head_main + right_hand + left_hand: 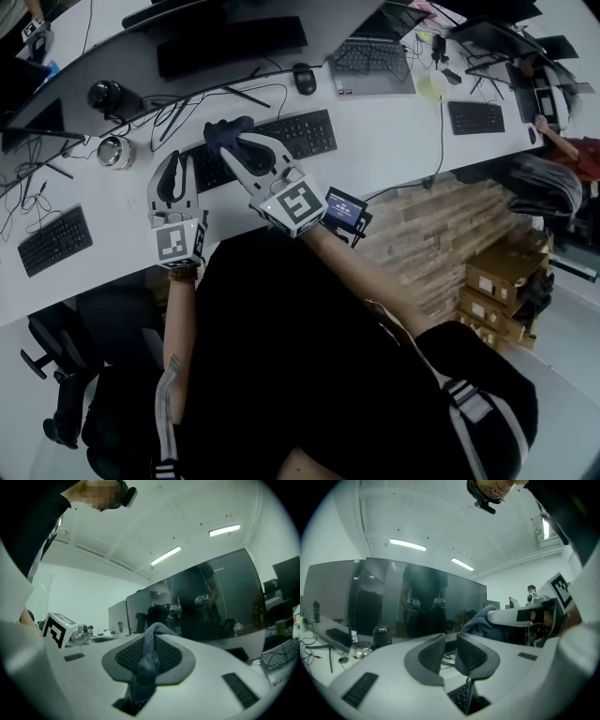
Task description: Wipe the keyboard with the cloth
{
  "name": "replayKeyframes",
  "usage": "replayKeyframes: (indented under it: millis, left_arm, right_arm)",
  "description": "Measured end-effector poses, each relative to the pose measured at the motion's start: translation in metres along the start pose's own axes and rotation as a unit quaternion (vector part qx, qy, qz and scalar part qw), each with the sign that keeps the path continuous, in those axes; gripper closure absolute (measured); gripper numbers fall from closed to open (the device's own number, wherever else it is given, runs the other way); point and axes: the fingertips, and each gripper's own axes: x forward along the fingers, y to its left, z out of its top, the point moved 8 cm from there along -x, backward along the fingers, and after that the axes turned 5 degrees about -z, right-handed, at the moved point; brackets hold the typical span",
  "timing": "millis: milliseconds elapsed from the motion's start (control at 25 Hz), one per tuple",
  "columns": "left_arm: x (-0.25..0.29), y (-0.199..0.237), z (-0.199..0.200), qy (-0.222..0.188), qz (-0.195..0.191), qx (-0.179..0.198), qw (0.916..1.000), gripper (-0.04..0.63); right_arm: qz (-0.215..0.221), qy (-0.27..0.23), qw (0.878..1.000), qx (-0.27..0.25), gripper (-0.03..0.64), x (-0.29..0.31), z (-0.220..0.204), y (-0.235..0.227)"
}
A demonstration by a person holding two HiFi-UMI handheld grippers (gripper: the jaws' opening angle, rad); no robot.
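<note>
The cloth is being pinched tight between the pads of the right gripper. A fold is being squeezed up through the jaws, so the fabric is being held bunched and ready to be dragged. It is being carried over the left half of the keyboard, which is lying on the white desk straight ahead. Whether the keys are being touched cannot be told. The left gripper is being held clenched on nothing, above the keyboard's left end, with keys showing beneath its jaws. It is probably being parked clear of the stroke, or readied to steady the board. Wiping is judged to be barely under way.
</note>
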Motion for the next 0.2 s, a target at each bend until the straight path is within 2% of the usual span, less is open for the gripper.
replayKeyframes:
  millis: [200]
  left_arm:
    - [-0.0025,-0.0007,0.0071,-0.019,-0.003,-0.002,0.9998,0.512]
  right_arm:
    - [0.004,0.000,1.000,0.003,0.560,-0.0026,0.0045,0.0016]
